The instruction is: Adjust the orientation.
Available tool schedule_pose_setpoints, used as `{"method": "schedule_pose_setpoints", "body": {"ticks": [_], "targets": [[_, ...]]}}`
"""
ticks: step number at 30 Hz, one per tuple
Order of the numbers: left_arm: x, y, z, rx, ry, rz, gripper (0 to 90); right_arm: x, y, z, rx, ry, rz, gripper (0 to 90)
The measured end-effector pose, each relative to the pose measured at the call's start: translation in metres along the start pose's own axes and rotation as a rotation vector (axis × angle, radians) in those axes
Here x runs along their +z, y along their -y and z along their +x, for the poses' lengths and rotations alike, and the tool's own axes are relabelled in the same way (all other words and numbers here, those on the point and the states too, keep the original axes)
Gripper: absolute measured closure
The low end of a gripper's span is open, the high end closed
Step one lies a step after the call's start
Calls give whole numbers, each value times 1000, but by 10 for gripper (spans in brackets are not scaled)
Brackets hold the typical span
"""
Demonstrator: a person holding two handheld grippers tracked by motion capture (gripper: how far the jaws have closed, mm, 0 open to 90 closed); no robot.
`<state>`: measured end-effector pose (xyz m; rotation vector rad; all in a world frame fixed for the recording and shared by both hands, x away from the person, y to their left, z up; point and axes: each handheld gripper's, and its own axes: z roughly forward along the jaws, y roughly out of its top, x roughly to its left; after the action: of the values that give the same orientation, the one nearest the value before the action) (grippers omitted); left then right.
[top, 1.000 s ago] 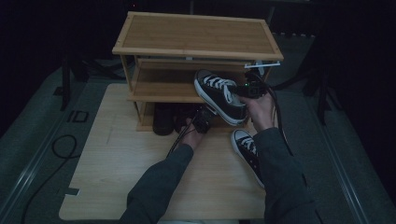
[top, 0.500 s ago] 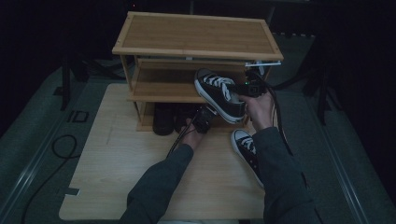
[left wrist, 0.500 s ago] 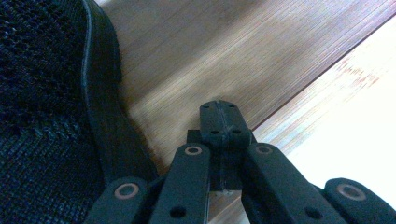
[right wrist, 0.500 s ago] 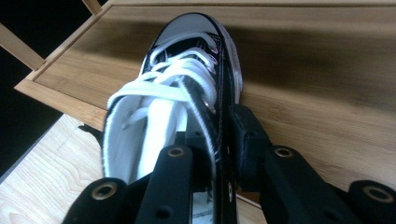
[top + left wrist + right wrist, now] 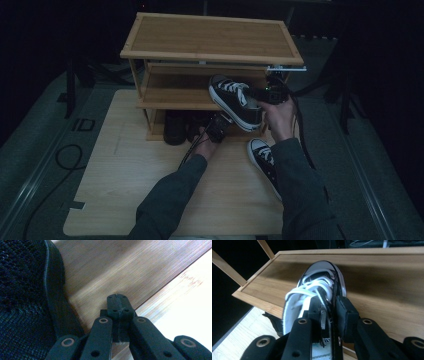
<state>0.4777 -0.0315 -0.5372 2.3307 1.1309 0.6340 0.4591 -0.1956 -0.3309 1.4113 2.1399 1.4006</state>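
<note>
While the left gripper (image 5: 216, 131) sits low by the rack's (image 5: 210, 35) bottom level with its jaws pressed together on nothing, beside a dark mesh shoe (image 5: 22, 302), the right gripper (image 5: 270, 92) is clamped on the side wall of a black sneaker (image 5: 235, 100) with white laces. That sneaker hangs tilted, toe toward the middle shelf (image 5: 175, 92). Its mate (image 5: 262, 157) lies on the table (image 5: 125, 190) near the right forearm.

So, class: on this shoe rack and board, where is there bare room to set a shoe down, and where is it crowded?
Free: the rack's top shelf, all bare; the middle shelf left of the held sneaker; the board left of the left sleeve. Crowded: under the middle shelf, where dark shoes sit, and the board's right side, with the second sneaker and both forearms.
</note>
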Motion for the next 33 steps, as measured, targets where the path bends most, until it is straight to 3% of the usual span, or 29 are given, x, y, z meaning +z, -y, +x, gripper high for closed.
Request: {"method": "schedule_pose_setpoints", "body": {"ticks": [3,15,18,26,30,33], "targets": [[0,0,0,-1,0,-1,900,-2,-1,3,-16,9,-8,752],[0,0,0,1,0,0,900,-7,-2,2,-1,-9,-56,738],[0,0,0,2,0,1,900,-14,-5,2,6,-16,-92,736],[0,0,0,1,2,1,900,-29,-10,0,-12,-4,-100,742],[0,0,0,3,1,1,900,-37,-10,0,-45,-1,-92,745],[0,0,0,1,1,0,900,-42,-9,0,-79,32,-81,757]]}}
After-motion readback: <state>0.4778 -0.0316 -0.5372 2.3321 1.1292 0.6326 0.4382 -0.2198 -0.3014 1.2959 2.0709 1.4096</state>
